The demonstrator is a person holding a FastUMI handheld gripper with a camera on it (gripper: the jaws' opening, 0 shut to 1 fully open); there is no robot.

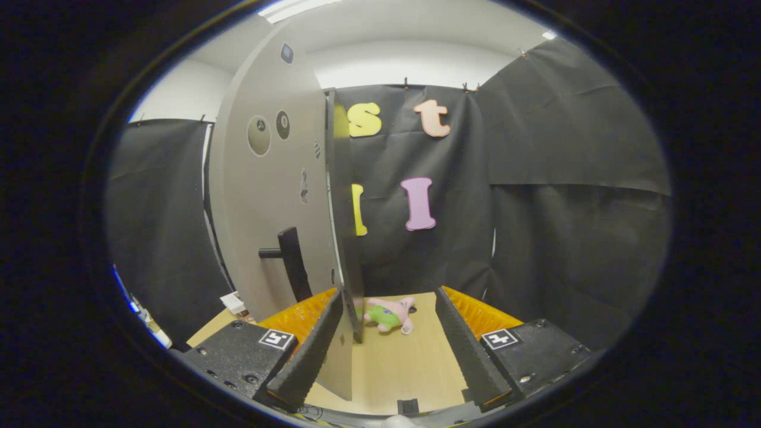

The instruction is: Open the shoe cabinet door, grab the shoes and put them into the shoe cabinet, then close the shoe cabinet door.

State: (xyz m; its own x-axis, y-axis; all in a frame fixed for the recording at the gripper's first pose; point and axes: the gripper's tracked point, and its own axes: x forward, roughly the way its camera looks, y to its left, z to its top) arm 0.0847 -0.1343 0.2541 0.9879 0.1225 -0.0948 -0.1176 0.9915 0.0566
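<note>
Now hand-held gripper (389, 345) open (wide); cabinet door (267, 196) edge between fingers.

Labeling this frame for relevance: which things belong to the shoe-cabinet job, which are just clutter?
Job:
- cabinet door, swung open
- door handle
- gripper, jaws open, straddling the door's edge

Lying about:
- plush toy on the floor beyond the jaws
- small white box left of the door

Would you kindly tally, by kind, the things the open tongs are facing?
Cabinet door: 1
Door handle: 1
Plush toy: 1
Table: 1
Total: 4
The tongs are open, their fingers on either side of the door's free edge.
</note>
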